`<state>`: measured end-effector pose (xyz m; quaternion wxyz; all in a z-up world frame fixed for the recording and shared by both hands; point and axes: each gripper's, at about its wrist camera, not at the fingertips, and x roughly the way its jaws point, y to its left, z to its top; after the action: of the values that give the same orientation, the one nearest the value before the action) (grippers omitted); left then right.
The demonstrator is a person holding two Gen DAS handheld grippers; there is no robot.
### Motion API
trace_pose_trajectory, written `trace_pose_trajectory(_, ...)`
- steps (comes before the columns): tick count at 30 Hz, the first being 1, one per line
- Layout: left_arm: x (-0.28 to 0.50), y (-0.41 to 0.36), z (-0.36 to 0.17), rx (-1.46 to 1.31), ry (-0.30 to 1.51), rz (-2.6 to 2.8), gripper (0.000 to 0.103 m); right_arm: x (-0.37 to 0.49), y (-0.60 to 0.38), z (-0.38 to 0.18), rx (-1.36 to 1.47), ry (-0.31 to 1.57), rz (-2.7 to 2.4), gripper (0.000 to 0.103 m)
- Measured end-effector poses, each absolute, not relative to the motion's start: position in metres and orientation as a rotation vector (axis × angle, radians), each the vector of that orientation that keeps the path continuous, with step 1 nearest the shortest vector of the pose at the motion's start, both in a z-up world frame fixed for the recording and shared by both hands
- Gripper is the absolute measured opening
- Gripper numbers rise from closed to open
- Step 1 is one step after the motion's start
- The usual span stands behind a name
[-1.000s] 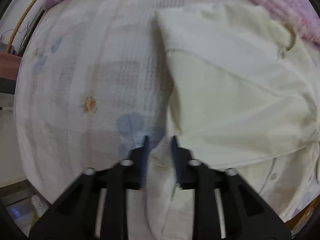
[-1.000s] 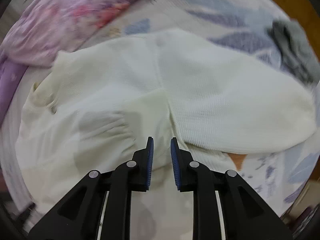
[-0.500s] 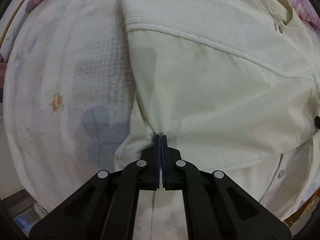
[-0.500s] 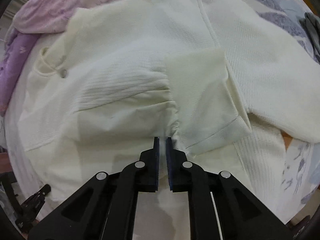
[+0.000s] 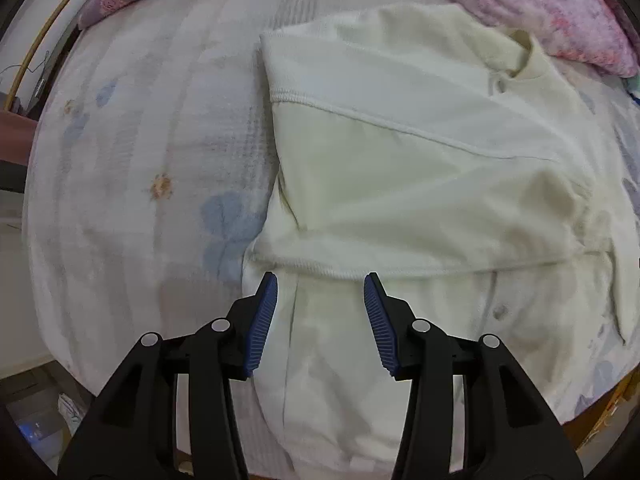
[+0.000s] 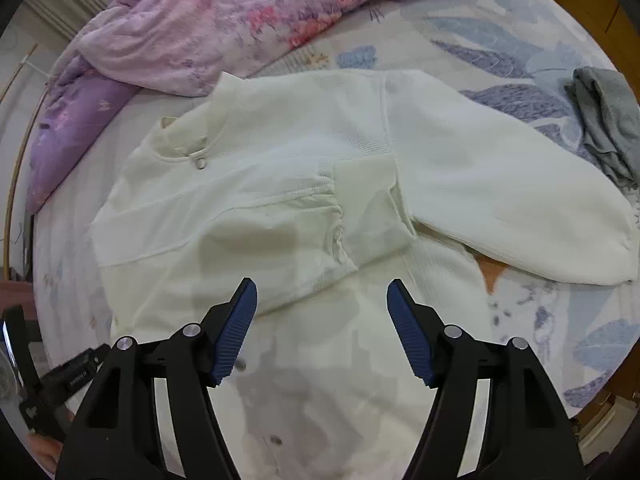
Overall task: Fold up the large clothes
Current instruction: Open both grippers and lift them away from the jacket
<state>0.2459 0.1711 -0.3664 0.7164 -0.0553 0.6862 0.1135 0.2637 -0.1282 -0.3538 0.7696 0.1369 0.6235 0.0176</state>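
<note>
The cream button-front garment (image 6: 256, 184) lies flat on the bed (image 5: 132, 168), collar toward 11 o'clock in the right wrist view, with the purple floral quilt (image 6: 224, 20) bunched beyond it at 12 o'clock. One sleeve (image 5: 400, 184) is laid across the chest, its cuff (image 6: 372, 208) ending near the garment's centre; this placement narrows the outline so that later folds can produce a compact rectangle. The left hand-held gripper (image 5: 320, 316) has just been opening: its blue pads stand apart above the fabric at the folded sleeve's lower edge, and nothing is pinched between them. The right hand-held gripper (image 6: 320, 324) has likewise just been opening and hangs over the button placket with no cloth between its jaws. Both point steeply downward, which suits a release of fabric onto a flat surface. The other sleeve (image 6: 508, 200) is spread outward toward 3 o'clock, so it appears to be the next part to fold in. A grey cloth (image 6: 604, 120) lies apart at 2 o'clock, clear of the work. The task is judged to be at an early stage.
</note>
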Motion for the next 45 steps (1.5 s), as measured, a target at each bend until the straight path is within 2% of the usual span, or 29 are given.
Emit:
trace_pose_trajectory(10,0.176,0.158,-0.284,-0.119,1.454,0.261,0.046,0.197,-0.140,-0.281,0.276,1.297,0.102,0.065)
trace_pose_trajectory(25,0.065,0.137,-0.157,-0.091,1.264,0.120,0.046,0.068,-0.164,-0.143,0.256,1.089,0.033,0.068)
trace_pose_trajectory(35,0.007,0.108,-0.105,-0.053,1.176,0.065,0.046,-0.010,-0.198,-0.103,0.257,0.979,-0.022,0.071)
trace_pose_trajectory(45,-0.006,0.043,-0.067,-0.013,1.094,0.132,0.046,-0.029,-0.273,-0.081,0.288,0.908,0.018,0.073)
